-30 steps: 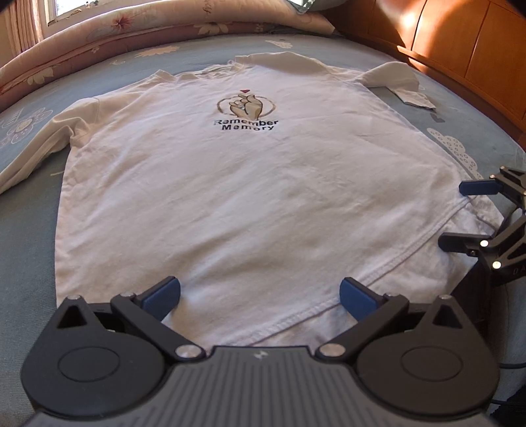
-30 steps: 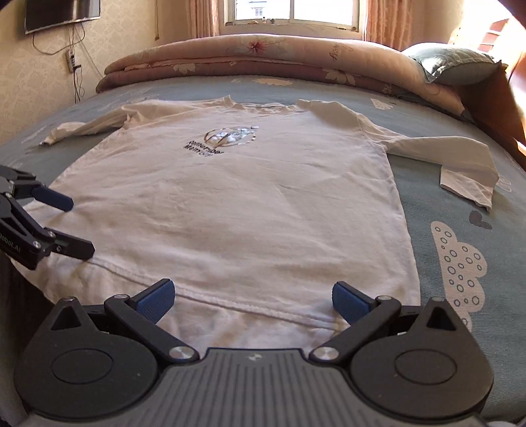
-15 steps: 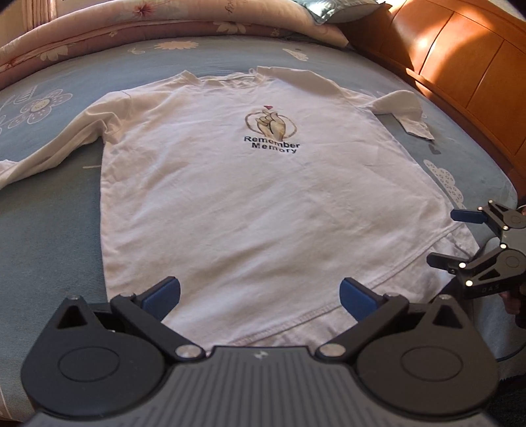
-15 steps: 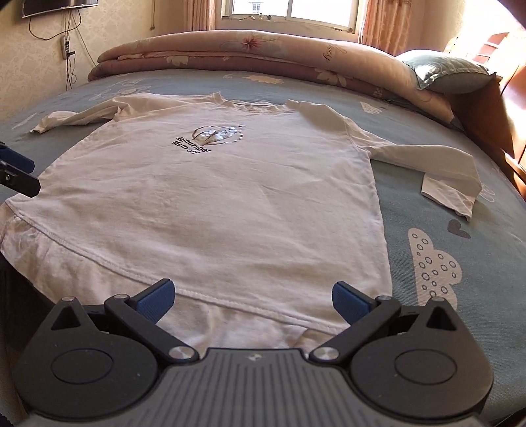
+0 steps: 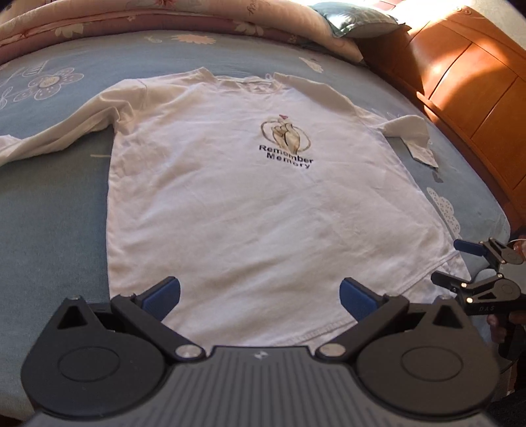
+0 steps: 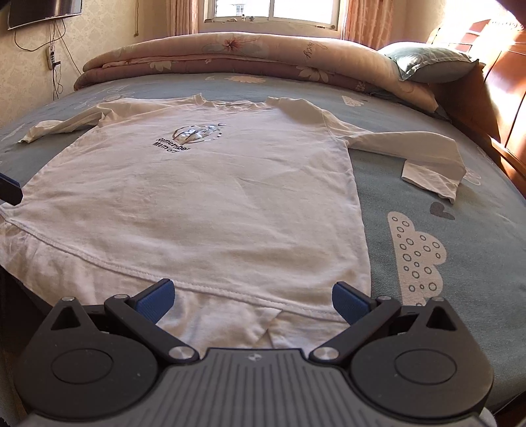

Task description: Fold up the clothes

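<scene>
A white long-sleeved shirt with a "Remember Memory" print lies flat, front up, on the blue bedsheet, its hem hanging slightly over the near edge. One sleeve stretches out left; the other sleeve is bent at the right. My left gripper hovers open just short of the hem, holding nothing. My right gripper is open above the hem's right part, also empty. In the left wrist view, the right gripper shows beside the shirt's right hem corner.
A rolled floral quilt and a grey-green pillow lie at the far side of the bed. A wooden headboard runs along the right. A window and a wall-mounted screen are beyond.
Both grippers have drawn back and risen from the hem, so more of the shirt and bed shows. The left gripper has nearly left the right wrist view. Both stay open.
</scene>
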The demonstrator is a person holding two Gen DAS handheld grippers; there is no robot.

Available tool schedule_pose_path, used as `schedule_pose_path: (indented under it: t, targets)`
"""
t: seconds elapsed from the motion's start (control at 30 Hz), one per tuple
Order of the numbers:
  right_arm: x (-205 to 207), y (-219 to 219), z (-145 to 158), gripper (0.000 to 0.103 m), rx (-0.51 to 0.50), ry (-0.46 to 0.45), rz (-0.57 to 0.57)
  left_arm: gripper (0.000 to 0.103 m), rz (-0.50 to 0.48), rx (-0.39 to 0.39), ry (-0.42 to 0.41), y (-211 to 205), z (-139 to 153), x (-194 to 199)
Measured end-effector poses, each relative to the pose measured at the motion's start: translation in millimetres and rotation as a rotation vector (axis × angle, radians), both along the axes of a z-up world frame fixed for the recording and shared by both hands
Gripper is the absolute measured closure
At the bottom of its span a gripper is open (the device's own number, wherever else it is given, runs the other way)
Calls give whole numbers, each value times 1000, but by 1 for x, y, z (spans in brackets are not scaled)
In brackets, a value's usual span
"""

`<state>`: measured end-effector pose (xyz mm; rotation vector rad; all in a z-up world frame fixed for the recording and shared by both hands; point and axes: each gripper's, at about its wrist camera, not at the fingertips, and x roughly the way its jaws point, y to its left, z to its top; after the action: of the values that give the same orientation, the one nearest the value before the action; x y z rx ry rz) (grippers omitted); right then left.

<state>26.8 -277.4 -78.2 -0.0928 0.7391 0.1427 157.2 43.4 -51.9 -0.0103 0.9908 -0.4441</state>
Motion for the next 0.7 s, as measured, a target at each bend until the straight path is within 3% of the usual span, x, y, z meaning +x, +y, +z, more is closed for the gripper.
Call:
schedule_pose_path:
  t: [0.23,0.37,0.47,0.7]
  targets:
    - [12,9,2,0,-24,-10,7,1,-6,-29,-81,-6,10,95]
    - [20,11,0,0,-39,3,0,1,39,-127,-60,-1,-10,146]
    - [29,12,-2,0,-26,17,-2,1,58,-167,-39,6,-27,159]
    - [54,14,-10,0,-40,4,8,1,71,-65,-104,30,-32,153]
